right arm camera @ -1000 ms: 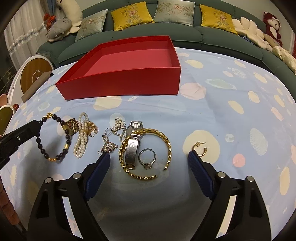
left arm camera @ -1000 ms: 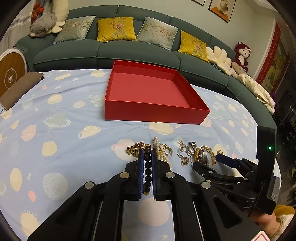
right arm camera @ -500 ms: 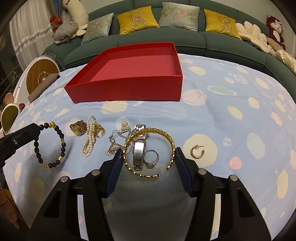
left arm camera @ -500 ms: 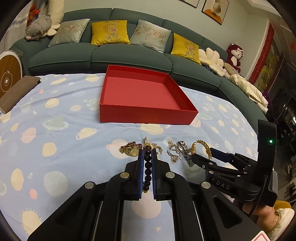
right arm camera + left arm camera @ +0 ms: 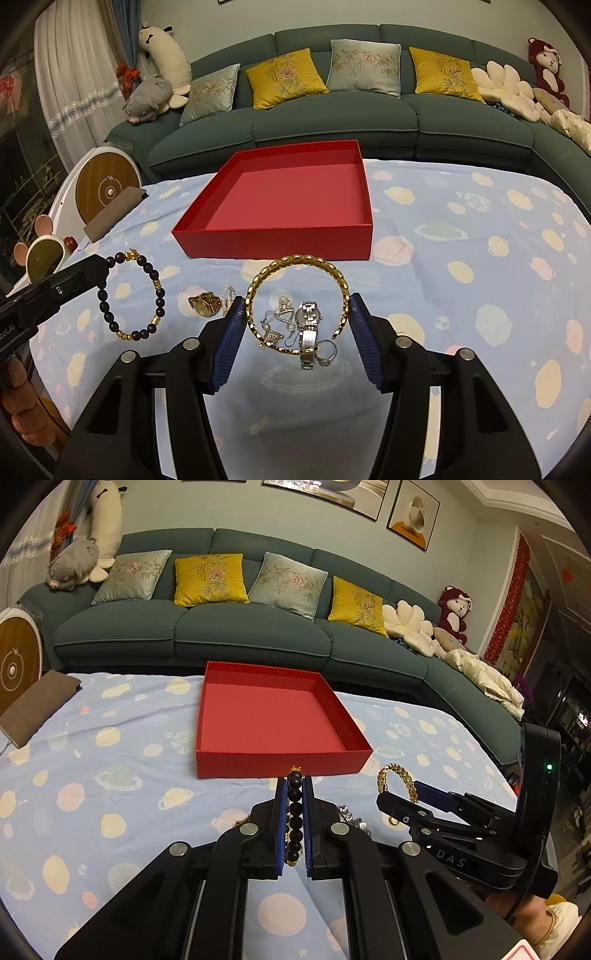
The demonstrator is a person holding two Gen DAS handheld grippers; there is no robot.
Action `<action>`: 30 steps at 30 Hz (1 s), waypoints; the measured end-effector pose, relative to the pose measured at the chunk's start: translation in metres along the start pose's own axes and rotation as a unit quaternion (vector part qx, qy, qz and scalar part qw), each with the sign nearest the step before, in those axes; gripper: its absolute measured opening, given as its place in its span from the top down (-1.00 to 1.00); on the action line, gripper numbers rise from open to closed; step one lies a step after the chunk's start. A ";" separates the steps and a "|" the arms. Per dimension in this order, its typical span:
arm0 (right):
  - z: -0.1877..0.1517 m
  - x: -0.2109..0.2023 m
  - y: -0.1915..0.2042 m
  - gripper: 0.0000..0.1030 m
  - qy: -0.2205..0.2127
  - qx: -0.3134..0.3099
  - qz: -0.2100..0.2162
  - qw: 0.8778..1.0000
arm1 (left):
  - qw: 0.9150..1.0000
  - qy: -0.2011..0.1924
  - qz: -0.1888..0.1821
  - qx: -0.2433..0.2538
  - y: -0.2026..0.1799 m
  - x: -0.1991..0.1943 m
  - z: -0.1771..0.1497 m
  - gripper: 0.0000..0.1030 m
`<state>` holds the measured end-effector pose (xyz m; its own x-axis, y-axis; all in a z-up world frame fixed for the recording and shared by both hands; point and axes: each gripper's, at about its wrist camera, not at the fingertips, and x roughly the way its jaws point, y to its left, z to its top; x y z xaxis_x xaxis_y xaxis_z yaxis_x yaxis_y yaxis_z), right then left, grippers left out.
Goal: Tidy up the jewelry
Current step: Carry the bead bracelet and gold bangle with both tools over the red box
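My left gripper (image 5: 294, 786) is shut on a dark bead bracelet (image 5: 295, 812), held above the blue cloth; the bracelet hangs from it in the right wrist view (image 5: 133, 295). My right gripper (image 5: 297, 310) is shut on a gold chain bangle (image 5: 295, 264), lifted off the cloth; the bangle also shows in the left wrist view (image 5: 397, 775). An empty red box (image 5: 273, 720) lies just beyond both grippers (image 5: 288, 199). Below the bangle lie a silver watch (image 5: 308, 328), a ring (image 5: 327, 352), a gold watch (image 5: 203, 304), pearls (image 5: 228, 295) and silver chains (image 5: 279, 319).
The table wears a blue planet-print cloth (image 5: 461, 258). A green sofa (image 5: 221, 635) with cushions curves behind it. A brown notebook (image 5: 33, 709) lies at the table's far left edge. A round wood-faced object (image 5: 107, 188) stands left of the table.
My right gripper has closed on the gold bangle and lifted it off the cloth. My left gripper has risen with the bead bracelet and moved toward the red box.
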<state>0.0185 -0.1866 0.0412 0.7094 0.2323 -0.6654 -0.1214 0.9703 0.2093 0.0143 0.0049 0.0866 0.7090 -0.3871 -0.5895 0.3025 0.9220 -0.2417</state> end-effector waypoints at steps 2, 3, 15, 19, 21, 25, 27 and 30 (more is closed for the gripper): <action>0.009 -0.002 0.003 -0.06 -0.005 -0.003 0.004 1.000 | 1.000 -0.005 0.004 0.005 0.002 0.002 0.011 0.90; 0.015 -0.002 0.004 -0.06 -0.007 -0.007 0.005 1.000 | 1.000 -0.008 0.007 0.007 0.003 0.004 0.018 0.90; 0.137 0.066 -0.007 -0.06 -0.029 -0.013 0.000 0.999 | 0.997 -0.026 0.062 0.027 0.027 0.096 0.128 0.90; 0.166 0.107 -0.017 -0.06 -0.014 0.001 -0.001 1.000 | 0.997 -0.013 0.076 0.012 0.042 0.142 0.151 0.90; 0.175 0.130 -0.021 -0.06 -0.004 0.003 -0.008 1.000 | 0.996 -0.008 0.088 0.010 0.049 0.162 0.156 0.90; 0.186 0.169 -0.027 -0.06 0.020 0.003 -0.015 1.000 | 0.994 0.011 0.109 0.019 0.059 0.197 0.159 0.90; 0.188 0.185 -0.029 -0.06 0.030 0.002 -0.019 0.999 | 0.993 0.019 0.117 0.024 0.063 0.211 0.159 0.90; 0.190 0.204 -0.031 -0.06 0.041 0.001 -0.028 0.999 | 0.991 0.030 0.128 0.024 0.069 0.227 0.156 0.90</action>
<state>0.2990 -0.1824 0.0347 0.6562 0.1823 -0.7322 -0.0809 0.9818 0.1719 0.2958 -0.0209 0.0567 0.7277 -0.1385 -0.6718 0.1485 0.9880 -0.0428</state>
